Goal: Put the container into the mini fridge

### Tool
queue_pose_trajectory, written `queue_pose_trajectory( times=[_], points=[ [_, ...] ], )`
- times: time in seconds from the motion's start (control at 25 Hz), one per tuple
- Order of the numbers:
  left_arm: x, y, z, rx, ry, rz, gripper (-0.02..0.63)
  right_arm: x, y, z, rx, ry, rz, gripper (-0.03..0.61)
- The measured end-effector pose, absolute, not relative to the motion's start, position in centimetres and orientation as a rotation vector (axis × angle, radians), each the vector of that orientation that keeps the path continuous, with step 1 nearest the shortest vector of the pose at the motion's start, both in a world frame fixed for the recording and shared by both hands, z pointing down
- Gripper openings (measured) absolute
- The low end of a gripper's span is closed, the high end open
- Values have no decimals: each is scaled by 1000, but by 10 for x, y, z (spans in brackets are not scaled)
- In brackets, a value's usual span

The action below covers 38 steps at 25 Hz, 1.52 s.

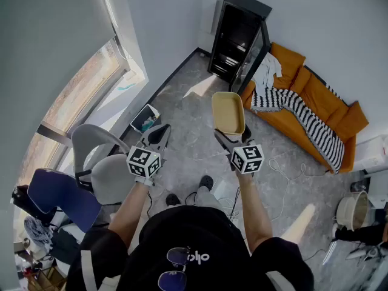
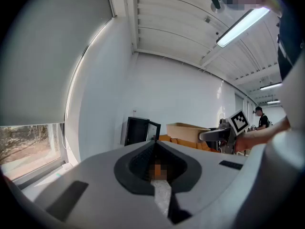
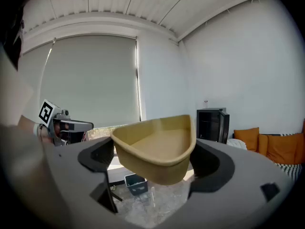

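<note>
A shallow beige container is held up in the air, my right gripper shut on its near end. In the right gripper view the container fills the gap between the two dark jaws of the right gripper. The black mini fridge stands in the far corner with its glass door swung open; it shows small in the right gripper view. My left gripper hovers to the left of the container, shut and empty. The left gripper points at the fridge.
An orange sofa with a striped blanket lines the right wall beside the fridge. Grey office chairs and a blue chair stand at the left by the window. A small bin sits on the grey floor.
</note>
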<state>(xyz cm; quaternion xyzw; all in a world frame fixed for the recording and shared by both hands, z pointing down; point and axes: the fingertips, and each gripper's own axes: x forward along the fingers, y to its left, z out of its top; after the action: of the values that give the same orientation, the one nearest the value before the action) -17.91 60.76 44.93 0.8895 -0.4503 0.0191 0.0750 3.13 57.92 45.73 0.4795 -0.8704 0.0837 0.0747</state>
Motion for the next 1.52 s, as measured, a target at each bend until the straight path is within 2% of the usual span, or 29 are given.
queue_pose_trajectory(
  times=[0.52,1.2,1.52],
  points=[
    [-140,567,454,2658,-1361,83,6,70,539,465,1428,-2634,285,508],
    [-35,491,462,2649,-1355,117,6,161,456,475,1411,-2658,298,508],
    [-37,460,470,2608,-1378,125,6,166,420,488,1385,-2650,329,508]
  ],
)
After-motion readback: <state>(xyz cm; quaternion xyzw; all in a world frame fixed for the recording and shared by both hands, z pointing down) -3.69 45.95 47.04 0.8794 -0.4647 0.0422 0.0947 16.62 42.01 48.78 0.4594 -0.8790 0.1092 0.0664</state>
